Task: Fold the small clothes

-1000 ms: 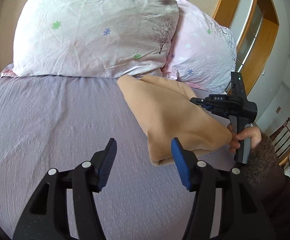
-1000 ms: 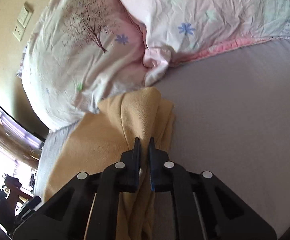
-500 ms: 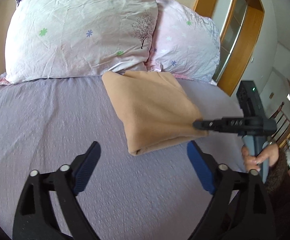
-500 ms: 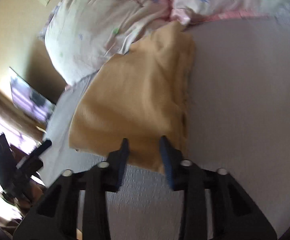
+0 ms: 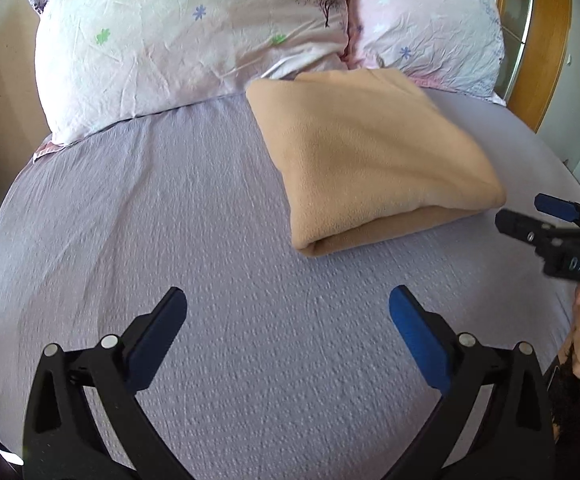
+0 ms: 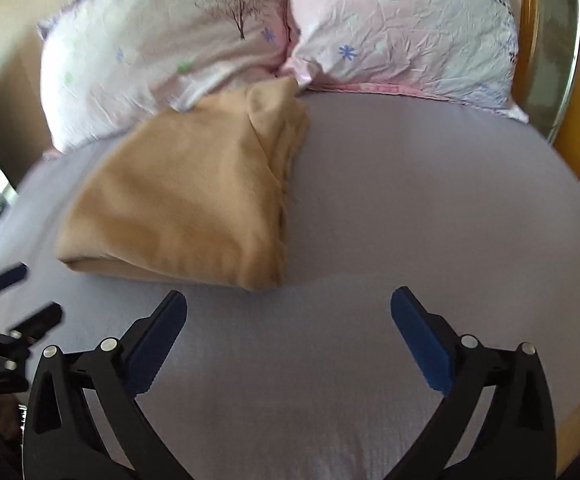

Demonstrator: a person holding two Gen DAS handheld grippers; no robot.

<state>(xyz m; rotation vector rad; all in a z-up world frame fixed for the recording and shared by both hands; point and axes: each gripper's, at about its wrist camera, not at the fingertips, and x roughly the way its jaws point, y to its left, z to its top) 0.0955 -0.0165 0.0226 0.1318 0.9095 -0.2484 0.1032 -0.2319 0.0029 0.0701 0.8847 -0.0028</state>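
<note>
A tan fleece garment [image 5: 369, 152] lies folded in a thick rectangle on the lilac bed sheet [image 5: 170, 216], its far end against the pillows. It also shows in the right wrist view [image 6: 186, 196]. My left gripper [image 5: 288, 314] is open and empty, held back from the garment's near edge. My right gripper [image 6: 288, 314] is open and empty, also short of the garment. The right gripper shows at the right edge of the left wrist view [image 5: 529, 216]. The left gripper shows at the left edge of the right wrist view [image 6: 22, 292].
Two floral pillows [image 5: 194, 32] [image 5: 429, 20] lie along the head of the bed. A wooden frame [image 5: 545, 40] stands at the right beyond the mattress edge. Bare sheet [image 6: 429, 208] lies to the garment's right.
My right gripper let go of the garment's corner and opened wide. Both grippers drew back from the garment, which now lies flat and folded. My left gripper opened wider.
</note>
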